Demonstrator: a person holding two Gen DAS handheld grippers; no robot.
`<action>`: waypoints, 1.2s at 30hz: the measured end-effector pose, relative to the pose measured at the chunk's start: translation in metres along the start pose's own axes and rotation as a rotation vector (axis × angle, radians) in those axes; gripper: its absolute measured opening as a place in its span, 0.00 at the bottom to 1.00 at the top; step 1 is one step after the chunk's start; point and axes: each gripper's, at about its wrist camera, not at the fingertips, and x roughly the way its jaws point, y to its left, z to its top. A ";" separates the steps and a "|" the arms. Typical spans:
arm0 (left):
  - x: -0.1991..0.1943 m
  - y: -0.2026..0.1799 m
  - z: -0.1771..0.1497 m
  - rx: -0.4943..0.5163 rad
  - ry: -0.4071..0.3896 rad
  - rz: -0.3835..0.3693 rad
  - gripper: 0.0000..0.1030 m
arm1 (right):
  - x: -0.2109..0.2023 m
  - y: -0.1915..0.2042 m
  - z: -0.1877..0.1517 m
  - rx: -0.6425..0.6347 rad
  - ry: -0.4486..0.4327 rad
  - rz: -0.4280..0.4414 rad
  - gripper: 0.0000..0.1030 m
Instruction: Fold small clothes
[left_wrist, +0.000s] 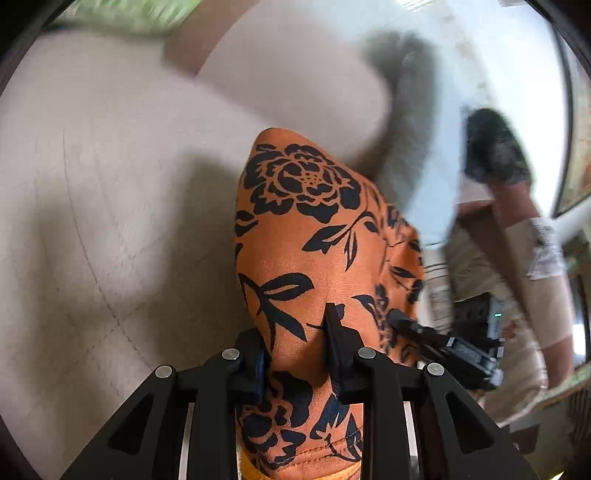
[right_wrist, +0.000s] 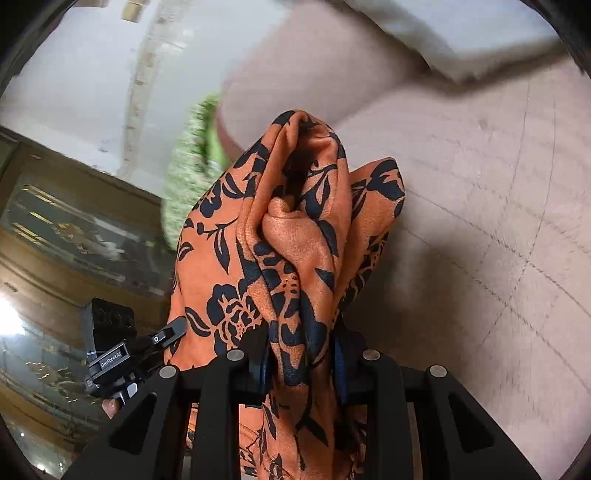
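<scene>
An orange garment with a black flower print (left_wrist: 306, 236) is lifted above the beige bed sheet (left_wrist: 110, 184). My left gripper (left_wrist: 297, 343) is shut on one part of it, cloth draped over the fingers. My right gripper (right_wrist: 301, 354) is shut on another bunched part of the same garment (right_wrist: 295, 221), which hangs in folds in front of the camera. The right gripper also shows in the left wrist view (left_wrist: 443, 343) just right of the cloth. The left gripper shows in the right wrist view (right_wrist: 125, 354) at the lower left.
A beige pillow (left_wrist: 295, 74) lies on the sheet beyond the garment. A green fuzzy item (right_wrist: 188, 177) sits at the bed's edge. The person's arm with a white lace sleeve (left_wrist: 543, 251) is at the right. A wooden glass cabinet (right_wrist: 74, 229) stands behind.
</scene>
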 end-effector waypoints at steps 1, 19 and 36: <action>0.015 0.011 -0.003 -0.021 0.029 0.058 0.25 | 0.013 -0.010 -0.002 0.019 0.029 -0.031 0.26; -0.030 -0.021 -0.038 0.057 -0.009 0.282 0.49 | -0.016 0.020 -0.032 -0.104 -0.018 -0.166 0.46; -0.062 -0.041 -0.006 0.013 -0.102 0.252 0.58 | -0.017 0.049 -0.009 -0.189 -0.070 -0.229 0.65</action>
